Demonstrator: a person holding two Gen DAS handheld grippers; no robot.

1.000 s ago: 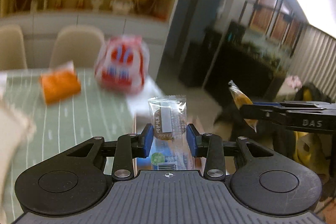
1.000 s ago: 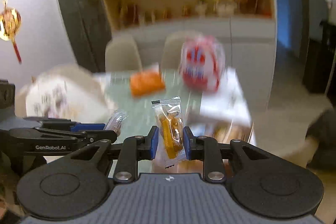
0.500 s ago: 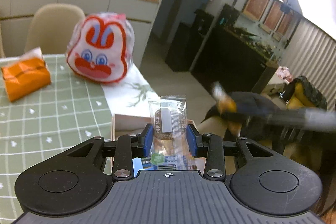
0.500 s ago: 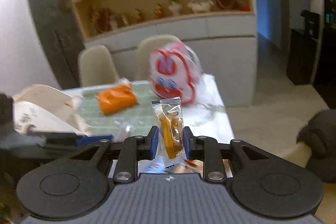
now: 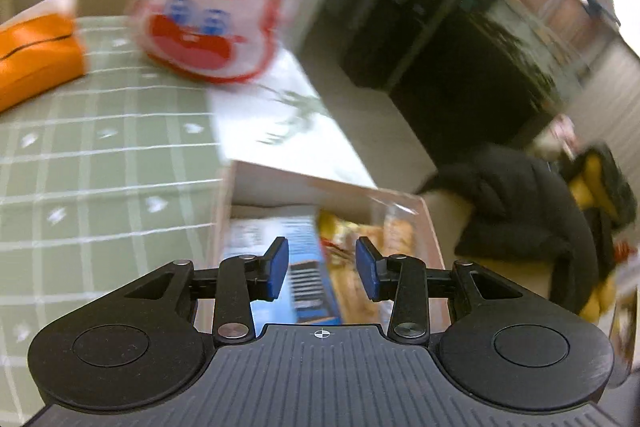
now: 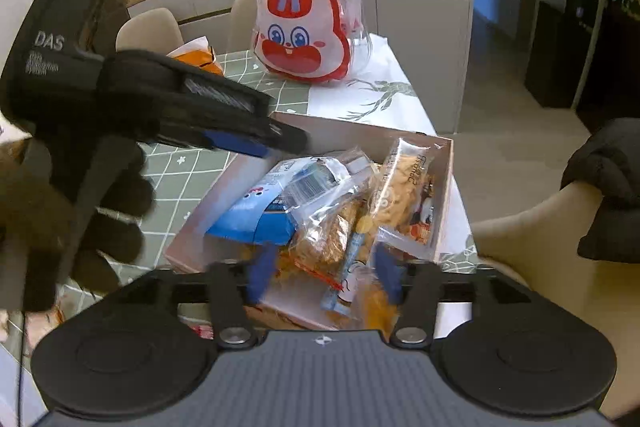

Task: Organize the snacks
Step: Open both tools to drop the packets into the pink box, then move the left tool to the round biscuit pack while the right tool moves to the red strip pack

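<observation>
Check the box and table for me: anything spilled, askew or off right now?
Nothing spilled. The snack packets lie jumbled and overlapping inside the box, none on the tablecloth. The rabbit-face bag stands upright behind it. Both claws, left and right, hold nothing.

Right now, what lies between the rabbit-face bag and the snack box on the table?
Only bare white cloth with a leaf print separates the rabbit-face bag from the snack box, in the right wrist view.
</observation>
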